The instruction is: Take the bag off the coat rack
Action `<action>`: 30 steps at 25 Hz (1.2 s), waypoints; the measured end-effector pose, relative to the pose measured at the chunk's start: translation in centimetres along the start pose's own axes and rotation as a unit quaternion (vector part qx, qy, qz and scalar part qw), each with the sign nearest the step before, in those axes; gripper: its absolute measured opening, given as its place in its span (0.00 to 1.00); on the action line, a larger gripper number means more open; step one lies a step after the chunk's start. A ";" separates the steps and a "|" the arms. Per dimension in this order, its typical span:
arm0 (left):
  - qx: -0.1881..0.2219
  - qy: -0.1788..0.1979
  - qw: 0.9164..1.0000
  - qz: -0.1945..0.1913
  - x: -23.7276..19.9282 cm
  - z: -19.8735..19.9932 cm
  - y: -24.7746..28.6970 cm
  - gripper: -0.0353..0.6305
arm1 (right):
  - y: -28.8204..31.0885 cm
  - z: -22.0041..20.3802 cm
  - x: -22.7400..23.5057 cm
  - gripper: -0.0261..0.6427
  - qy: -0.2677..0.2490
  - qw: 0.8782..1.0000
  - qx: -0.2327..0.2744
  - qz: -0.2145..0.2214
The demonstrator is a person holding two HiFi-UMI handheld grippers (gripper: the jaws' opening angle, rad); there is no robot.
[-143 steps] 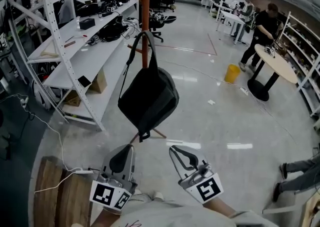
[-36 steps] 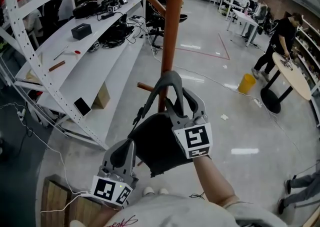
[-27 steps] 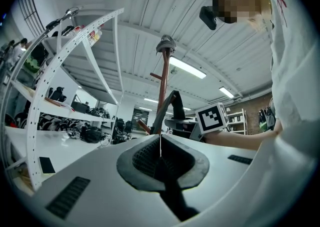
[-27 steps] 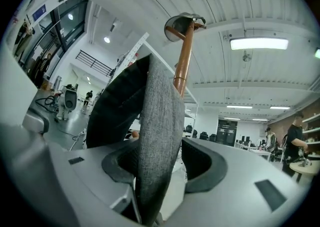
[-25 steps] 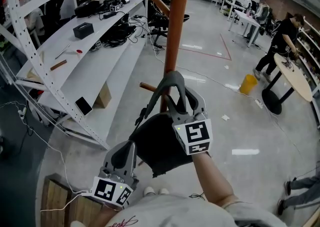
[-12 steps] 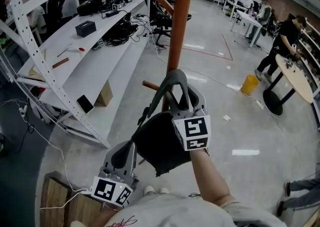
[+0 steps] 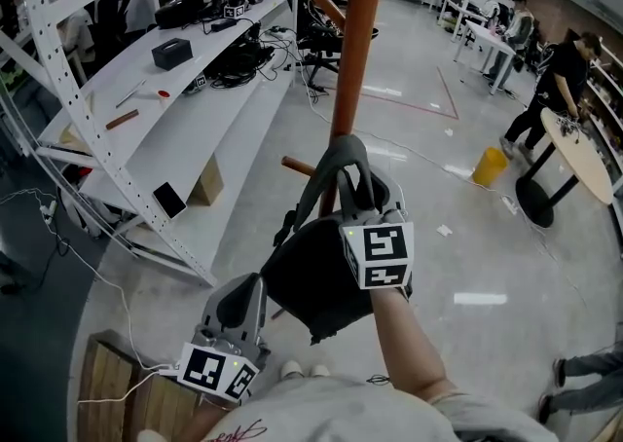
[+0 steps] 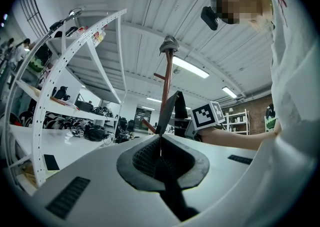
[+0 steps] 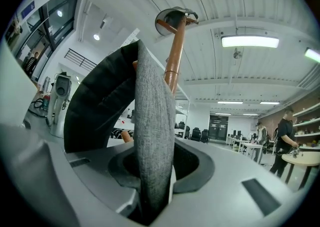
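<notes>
Here, entries run from left to right.

Left gripper (image 7: 238,306): held low at the left, well apart from the bag. Its jaws are together with nothing between them. Idle.

Bag (image 7: 313,279): black, soft-sided, hanging against the coat rack (image 7: 358,51), clear of the floor.
- Handling: the body sags into a rounded pouch below its handle, so it is judged to be limp cloth, not stiff. Moderate weight at most; contents unknown. It does not look fragile, and it is likely to swing and fold once lifted.
- Long axis: roughly up and down, with the handle end at the top by the pole and the bottom end toward the floor. The body leans out toward the person.

Handle (image 7: 343,160): a loop of grey woven webbing, its top close against the pole. The peg it hangs on is hidden behind the loop.
- Surface: flat with a rough weave, judged non-slip.
- Best hold: near the top of the loop, so the load hangs straight below the grip and the loop can be lifted up and off the peg.

Right gripper (image 7: 368,204): raised at the handle, jaws closing and about halfway in. The webbing stands edge-on between them and fills the gap, and the pads look to be pressing on it.
</notes>
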State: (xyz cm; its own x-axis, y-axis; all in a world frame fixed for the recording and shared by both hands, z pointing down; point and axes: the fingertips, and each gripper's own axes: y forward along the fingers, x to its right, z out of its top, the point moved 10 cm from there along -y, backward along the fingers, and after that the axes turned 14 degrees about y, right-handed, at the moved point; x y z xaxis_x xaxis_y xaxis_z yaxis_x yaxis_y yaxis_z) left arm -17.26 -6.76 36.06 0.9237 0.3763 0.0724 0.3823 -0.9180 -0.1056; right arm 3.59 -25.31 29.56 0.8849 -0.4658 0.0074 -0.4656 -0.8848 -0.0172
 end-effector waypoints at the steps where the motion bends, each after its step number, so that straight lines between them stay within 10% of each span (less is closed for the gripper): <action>1: 0.000 0.000 1.000 0.001 0.0 0.0 0.0 0.08 | 0.0 0.0 0.0 0.19 0.000 1.000 0.000 -0.002; 30: -0.003 0.013 1.000 0.020 -0.2 0.6 -1.3 0.08 | 0.3 0.4 0.7 0.07 0.019 1.000 0.011 0.008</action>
State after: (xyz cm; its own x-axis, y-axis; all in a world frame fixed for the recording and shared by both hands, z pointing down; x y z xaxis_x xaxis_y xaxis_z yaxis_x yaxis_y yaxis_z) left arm -17.91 -5.53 35.63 0.9371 0.3364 0.0932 0.3451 -0.9330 -0.1021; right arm 4.07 -25.91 29.17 0.8757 -0.4808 0.0450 -0.4794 -0.8768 -0.0389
